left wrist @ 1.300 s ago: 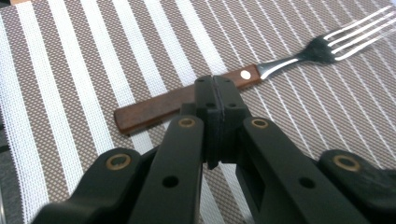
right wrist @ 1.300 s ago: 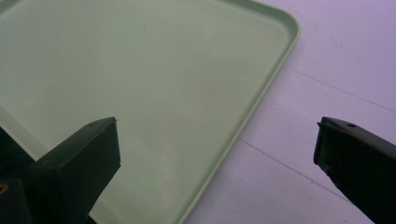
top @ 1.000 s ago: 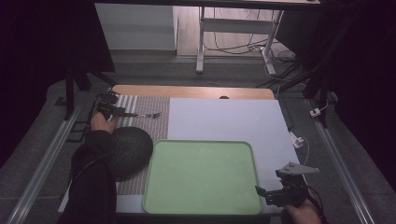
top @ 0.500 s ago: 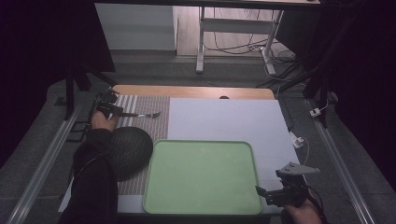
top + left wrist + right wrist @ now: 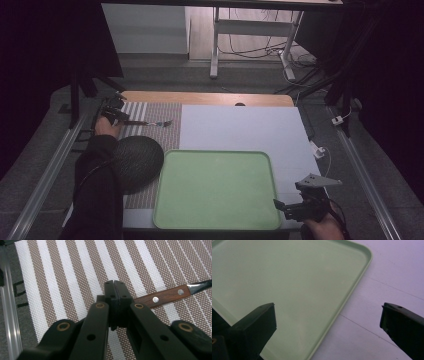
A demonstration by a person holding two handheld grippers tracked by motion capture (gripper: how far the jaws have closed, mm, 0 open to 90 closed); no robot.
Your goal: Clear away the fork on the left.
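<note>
The left gripper (image 5: 114, 293) has its fingers pressed together on the end of a knife (image 5: 167, 295) with a wooden handle — the knife lies flat on a striped brown-and-white mat (image 5: 62, 272) at the far left of the tabletop (image 5: 240, 127), blade pointing away from the gripper. The right gripper (image 5: 328, 322) hovers at the near right, fingers wide apart and holding nothing, over the corner of a green tray (image 5: 287, 277). A dark round object (image 5: 137, 162) sits on the mat just left of the tray.

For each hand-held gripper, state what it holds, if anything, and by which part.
The left hand-held gripper is shut on the knife, at the end of its wooden handle. The right hand-held gripper is open and holds nothing.
</note>
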